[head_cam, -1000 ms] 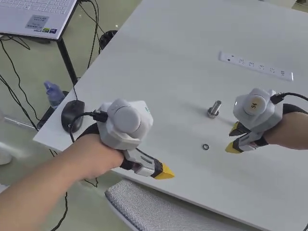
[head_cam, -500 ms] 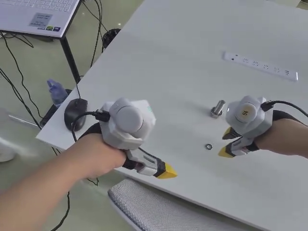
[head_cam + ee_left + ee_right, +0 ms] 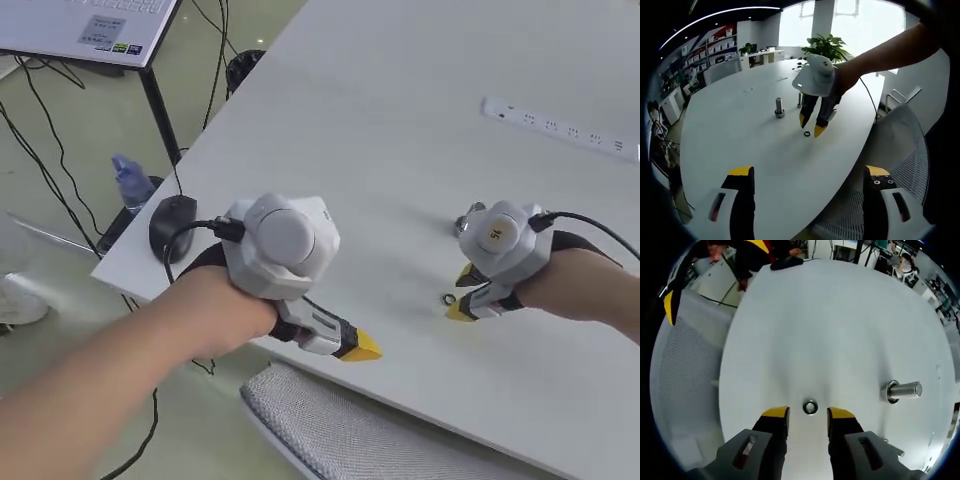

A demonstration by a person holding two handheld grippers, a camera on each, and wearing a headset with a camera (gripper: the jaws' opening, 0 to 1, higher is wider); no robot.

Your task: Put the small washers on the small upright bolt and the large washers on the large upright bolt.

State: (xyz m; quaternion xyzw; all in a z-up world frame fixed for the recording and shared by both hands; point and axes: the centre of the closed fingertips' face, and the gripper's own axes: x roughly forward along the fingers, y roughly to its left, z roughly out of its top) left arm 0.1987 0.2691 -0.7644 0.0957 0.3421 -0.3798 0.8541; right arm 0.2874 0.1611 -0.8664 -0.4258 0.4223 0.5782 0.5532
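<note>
Washer (image 3: 810, 407): laid flat on the table (image 3: 840, 315) near the upright bolt (image 3: 902, 390) | Right gripper (image 3: 808, 413): jaws spread, washer framed just ahead between their tips | Left gripper (image 3: 808, 171): jaws spread, held well apart from the bolt; the right is judged nearer for the pick.

Right tongs (image 3: 808, 413) yellow-tipped, dark-bodied; washer (image 3: 810, 407) and bolt (image 3: 901, 390) silver; table (image 3: 840, 315) white.
</note>
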